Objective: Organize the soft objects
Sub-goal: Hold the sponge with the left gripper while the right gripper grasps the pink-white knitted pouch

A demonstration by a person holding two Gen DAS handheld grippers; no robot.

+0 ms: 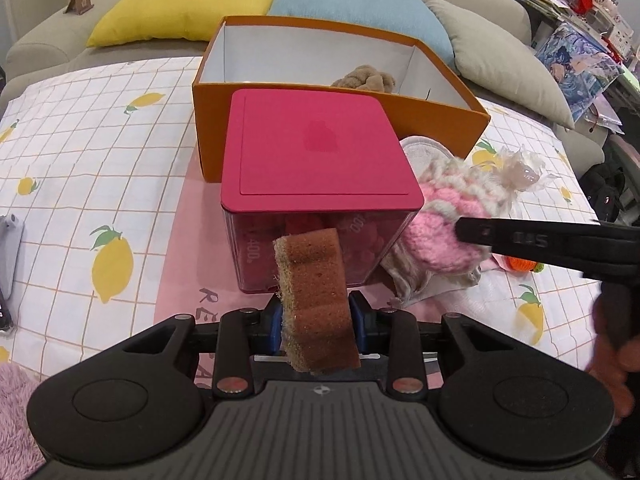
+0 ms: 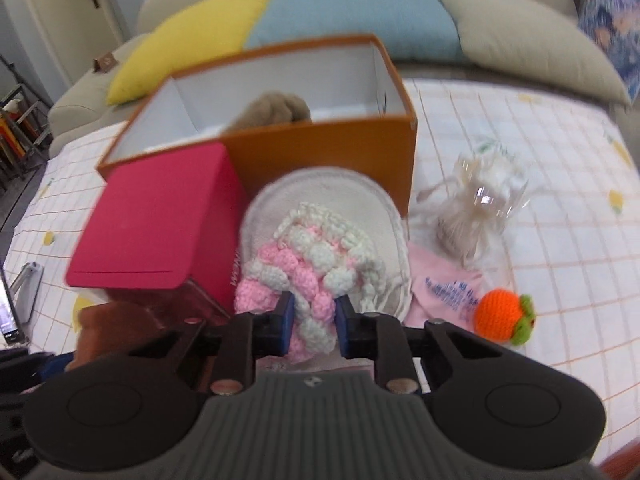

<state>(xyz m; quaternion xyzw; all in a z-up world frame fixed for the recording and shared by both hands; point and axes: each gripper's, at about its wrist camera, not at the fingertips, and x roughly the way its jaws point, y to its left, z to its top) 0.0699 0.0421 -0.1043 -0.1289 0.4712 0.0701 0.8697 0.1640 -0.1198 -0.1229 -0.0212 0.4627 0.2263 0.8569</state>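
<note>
While our left gripper stays out of nothing, clamped on a brown sponge raised before the red-lidded container, our right gripper pinches a pink-and-white crocheted piece over a white pad. Behind them we see the orange box holding a tan plush; an orange crocheted fruit lies to the right on the lemon-print cloth.

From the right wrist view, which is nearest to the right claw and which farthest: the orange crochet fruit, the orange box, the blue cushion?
1. Orange crochet fruit: on the tablecloth just right of the right claw, which grips the pink and white crochet piece.
2. Orange box: behind it, middle of the table.
3. Blue cushion: farthest, on the sofa at the back.
</note>
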